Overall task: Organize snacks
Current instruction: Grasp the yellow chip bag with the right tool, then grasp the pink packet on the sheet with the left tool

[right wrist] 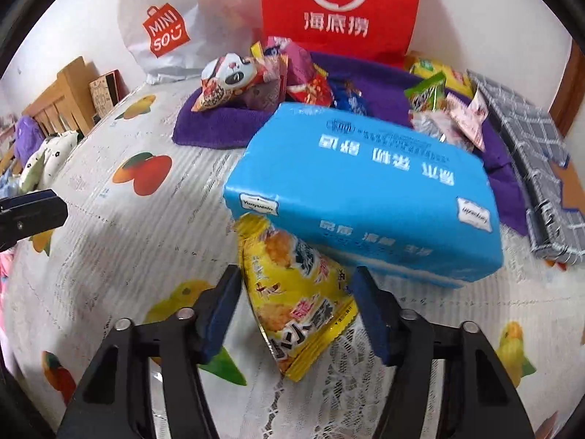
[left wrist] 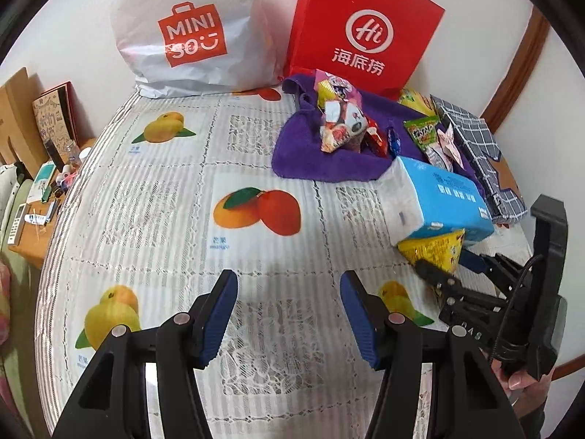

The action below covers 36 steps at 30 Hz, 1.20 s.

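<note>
A yellow snack packet (right wrist: pixel 296 292) lies on the fruit-print tablecloth (right wrist: pixel 146 226), its top tucked under a blue tissue pack (right wrist: pixel 365 190). My right gripper (right wrist: pixel 296 307) is open, its blue pads on either side of the packet; I cannot tell if they touch it. In the left wrist view the packet (left wrist: pixel 433 248) and the right gripper (left wrist: pixel 444 267) are at the right. My left gripper (left wrist: pixel 289 314) is open and empty over bare tablecloth. Several snack packets (right wrist: pixel 256 80) lie on a purple towel (right wrist: pixel 212 124) behind.
A white Miniso bag (left wrist: pixel 190 29) and a red paper bag (left wrist: pixel 365 29) stand against the back wall. A grey checked cloth (right wrist: pixel 530 153) lies at the right. A cluttered wooden side table (left wrist: pixel 40 190) is beyond the table's left edge.
</note>
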### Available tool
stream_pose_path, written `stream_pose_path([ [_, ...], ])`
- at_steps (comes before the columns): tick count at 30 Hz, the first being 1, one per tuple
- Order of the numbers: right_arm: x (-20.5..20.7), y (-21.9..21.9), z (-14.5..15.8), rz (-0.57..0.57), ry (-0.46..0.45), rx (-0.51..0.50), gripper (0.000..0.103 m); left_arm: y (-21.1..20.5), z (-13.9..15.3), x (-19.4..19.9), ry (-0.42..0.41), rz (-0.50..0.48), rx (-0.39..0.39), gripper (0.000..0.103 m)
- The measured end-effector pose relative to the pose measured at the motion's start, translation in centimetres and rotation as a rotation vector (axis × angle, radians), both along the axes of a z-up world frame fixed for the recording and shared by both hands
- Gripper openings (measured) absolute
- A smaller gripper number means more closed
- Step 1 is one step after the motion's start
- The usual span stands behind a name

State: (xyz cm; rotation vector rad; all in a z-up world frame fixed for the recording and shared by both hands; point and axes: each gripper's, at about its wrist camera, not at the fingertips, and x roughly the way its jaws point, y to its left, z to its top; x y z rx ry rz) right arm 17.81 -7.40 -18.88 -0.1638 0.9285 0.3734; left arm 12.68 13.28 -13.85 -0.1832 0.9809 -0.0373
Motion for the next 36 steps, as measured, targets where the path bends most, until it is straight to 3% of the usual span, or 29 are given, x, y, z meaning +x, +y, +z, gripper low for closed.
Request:
stream_pose_path([
  [9,-2.9,-3.7,3.7,-0.026,-0.083,0.087,0.052,-2.7,-0.7,-1.3,0.023,-0.043,-0.003,0.056],
  [15,-4.8,-8.5,5.1,-0.103,-0.111,0.111,0.052,-6.2,-1.6,-2.3,0.041,-0.137,-0.047,0.056],
  [21,-6.9,-13.1,5.2,-0.183,-0.136,0.082,0.052,-11.9,-1.2,-4.1,0.012,-0.295,-0.031,0.056],
  [30,-9.2,-19.2,4.3,-0.293,-0.126,0.099,0.052,-18.0,-1.8,-6.5,-0.012,-0.500,0.072,0.062],
  [36,-9.6,-20.9,3.2,-0.331,-0.103,0.117,0.052,-18.8,-3.8,-6.4,0.047,-0.518,0.109,0.062],
])
